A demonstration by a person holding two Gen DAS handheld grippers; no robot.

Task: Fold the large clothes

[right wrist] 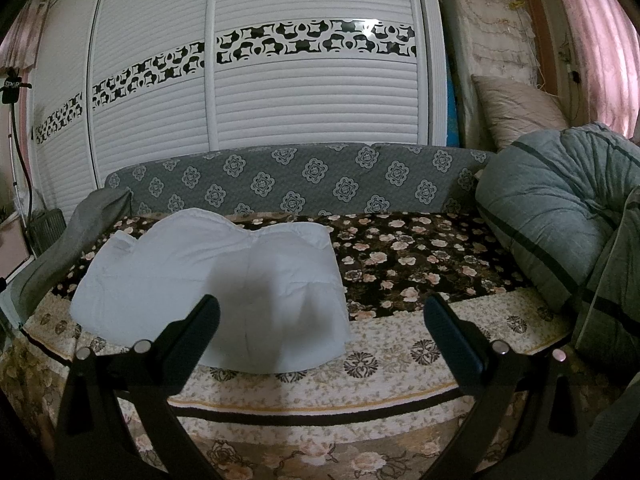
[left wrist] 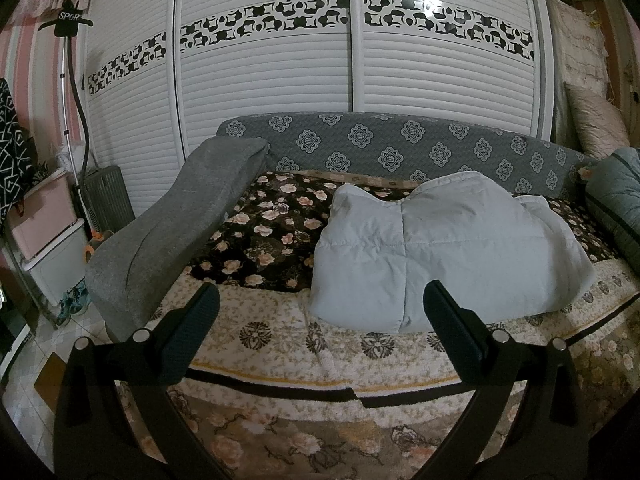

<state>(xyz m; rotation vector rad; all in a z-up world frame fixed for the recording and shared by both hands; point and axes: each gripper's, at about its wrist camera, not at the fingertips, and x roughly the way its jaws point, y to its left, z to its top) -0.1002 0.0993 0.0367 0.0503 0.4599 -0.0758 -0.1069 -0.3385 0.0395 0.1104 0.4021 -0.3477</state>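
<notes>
While both pairs of fingers stand spread wide with nothing between them, the left gripper [left wrist: 321, 305] hangs above the bed's front edge, its right finger [left wrist: 452, 316] overlapping the near hem of the folded pale-blue padded garment [left wrist: 440, 252]. The right gripper [right wrist: 322, 316] faces the same garment [right wrist: 208, 280] from further right, its left finger [right wrist: 192, 328] crossing the lower edge. The garment lies on the floral blanket [left wrist: 260, 232], towards the front of the bed [right wrist: 320, 384]. A grey cushion [left wrist: 180, 216] leans at the left; a bundled grey-green quilt [right wrist: 560, 208] sits at the right.
</notes>
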